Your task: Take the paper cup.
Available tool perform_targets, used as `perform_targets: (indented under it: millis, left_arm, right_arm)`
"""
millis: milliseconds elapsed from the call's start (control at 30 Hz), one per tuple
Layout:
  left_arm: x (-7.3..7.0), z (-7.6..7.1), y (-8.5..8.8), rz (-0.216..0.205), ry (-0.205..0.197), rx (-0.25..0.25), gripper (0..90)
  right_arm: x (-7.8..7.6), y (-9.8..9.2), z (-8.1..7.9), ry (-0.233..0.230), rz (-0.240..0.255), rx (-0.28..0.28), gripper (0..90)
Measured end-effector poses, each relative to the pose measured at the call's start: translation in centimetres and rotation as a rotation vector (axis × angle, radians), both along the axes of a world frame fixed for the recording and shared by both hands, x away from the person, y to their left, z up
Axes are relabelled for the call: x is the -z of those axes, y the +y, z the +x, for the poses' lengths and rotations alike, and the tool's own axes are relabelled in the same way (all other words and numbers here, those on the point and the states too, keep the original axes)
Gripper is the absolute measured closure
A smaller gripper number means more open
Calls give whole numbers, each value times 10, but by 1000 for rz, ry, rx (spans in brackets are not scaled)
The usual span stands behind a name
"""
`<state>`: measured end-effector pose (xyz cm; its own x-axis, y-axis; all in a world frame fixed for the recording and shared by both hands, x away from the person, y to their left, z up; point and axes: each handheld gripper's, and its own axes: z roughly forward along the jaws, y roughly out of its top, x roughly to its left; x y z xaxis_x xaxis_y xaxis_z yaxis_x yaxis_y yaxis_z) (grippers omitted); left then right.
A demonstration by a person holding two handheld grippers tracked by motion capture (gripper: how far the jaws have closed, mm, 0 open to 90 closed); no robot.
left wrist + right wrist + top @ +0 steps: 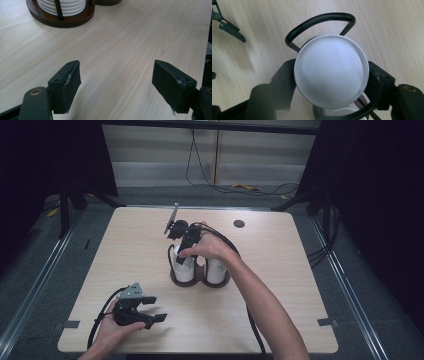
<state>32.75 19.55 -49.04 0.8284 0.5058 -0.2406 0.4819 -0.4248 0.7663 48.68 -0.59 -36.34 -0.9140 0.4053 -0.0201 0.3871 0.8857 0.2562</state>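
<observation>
On the pale wooden bench (280, 270) stands a dark brown holder (200, 281) with two round wells side by side, each ringed by black wire loops; everything else is placed here against that holder.

A stack of white cups (184, 267) fills the holder's left well, and a second white stack (216, 270) fills its right well. The right tool (186, 251) hangs over the left well, held from above by the person's right hand (212, 246), whose forearm runs back toward the near right edge of the bench. In the right gripper view its two black jaws sit on opposite sides of the topmost white cup (331, 71), pressing against its wall, so this tool is clamped on that cup. The cup's closed round end faces the camera, and one black wire loop (320, 21) of the holder arches beyond it, with more of the stack just below the cup.

The left tool (150, 310) rests well apart from the holder, toward the near left corner of the bench, in the person's left hand (112, 330). Its jaws stand wide apart with nothing but bare wood between them. In the left gripper view the holder's base and the ribbed stack show at the upper left.

A small dark disc (239, 223) lies beyond the holder, near the far edge.
</observation>
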Motion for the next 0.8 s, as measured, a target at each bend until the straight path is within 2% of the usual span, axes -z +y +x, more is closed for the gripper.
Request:
perform_targets:
  millis: [300, 600, 667, 800]
  left_arm:
    - [0, 0, 0, 3, 0, 0, 229]
    - [0, 0, 0, 3, 2, 1, 229]
    - [0, 1, 0, 2, 1, 0, 229]
    - [0, 0, 0, 2, 0, 0, 229]
  right_arm:
    - [-6, -5, -3, -23, 31, -9, 348]
    - [-11, -6, -5, -27, 47, -2, 347]
    - [-11, -6, -5, -37, 52, -15, 347]
    - [-14, -8, -6, -35, 75, -7, 348]
